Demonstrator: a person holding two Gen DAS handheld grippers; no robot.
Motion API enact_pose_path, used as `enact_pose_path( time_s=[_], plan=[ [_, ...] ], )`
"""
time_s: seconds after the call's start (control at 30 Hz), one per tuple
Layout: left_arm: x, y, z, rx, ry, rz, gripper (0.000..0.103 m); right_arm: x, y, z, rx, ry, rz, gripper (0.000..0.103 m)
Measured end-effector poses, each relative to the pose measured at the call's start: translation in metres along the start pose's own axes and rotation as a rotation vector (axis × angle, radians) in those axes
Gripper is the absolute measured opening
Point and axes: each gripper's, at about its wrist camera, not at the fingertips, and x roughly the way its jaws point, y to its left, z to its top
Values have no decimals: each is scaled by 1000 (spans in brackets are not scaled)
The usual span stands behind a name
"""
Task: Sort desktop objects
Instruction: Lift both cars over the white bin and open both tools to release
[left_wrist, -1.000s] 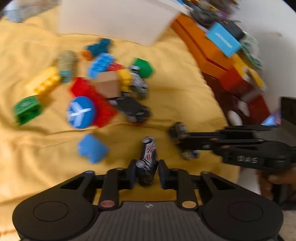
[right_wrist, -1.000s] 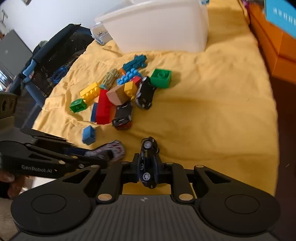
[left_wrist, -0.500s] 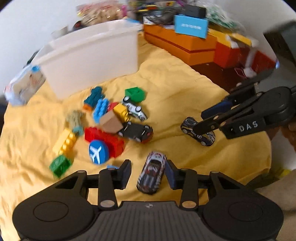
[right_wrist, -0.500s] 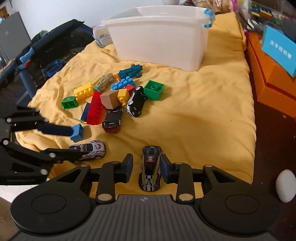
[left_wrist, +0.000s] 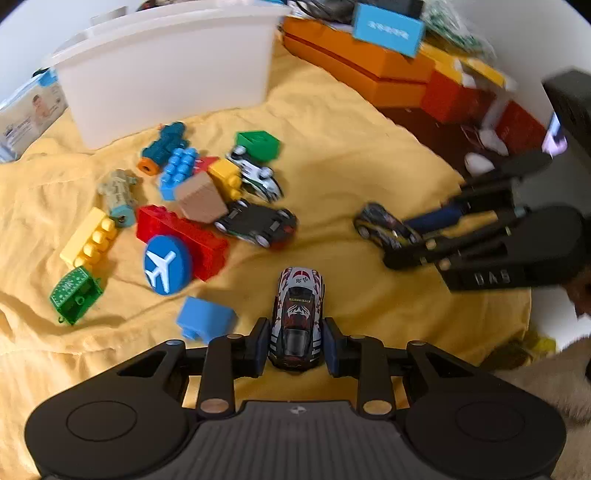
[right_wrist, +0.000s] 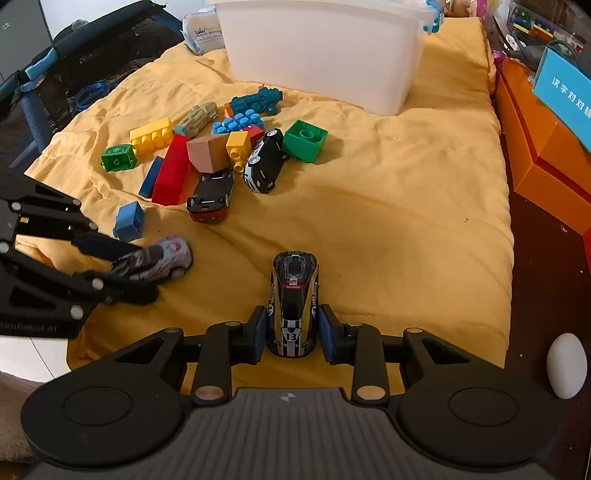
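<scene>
Low centre of left wrist view: left gripper jaws clamp white-red toy car; low centre of right wrist view: right gripper jaws clamp black-yellow car; white bin at top, block pile upper left on yellow cloth.

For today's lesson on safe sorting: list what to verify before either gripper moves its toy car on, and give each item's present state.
1. Left gripper pads flank the white car: ok.
2. Right gripper pads flank the yellow car: ok.
3. Firm hold on each car: cannot tell.
4. White bin upright: ok.
5. Room inside the bin: cannot tell.
6. Grippers apart from each other: ok.
</scene>
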Motion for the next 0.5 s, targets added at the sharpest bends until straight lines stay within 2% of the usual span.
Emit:
enact_pose_path(
  time_s=[0.13,0.23,0.37,0.5],
  plan=[
    [-17,6,13,-18,-58,-19,33,-10,3,7,-3,-38,-32,33],
    [-41,12,30,-6,-138,-11,33,-23,1,16,2,-98,-59,33],
    [-68,26,58,7,-251,37,33,-36,-3,38,18,-182,-92,33],
    [-81,42,88,38,-322,96,33,-45,-8,65,18,-254,-106,33]
  ],
)
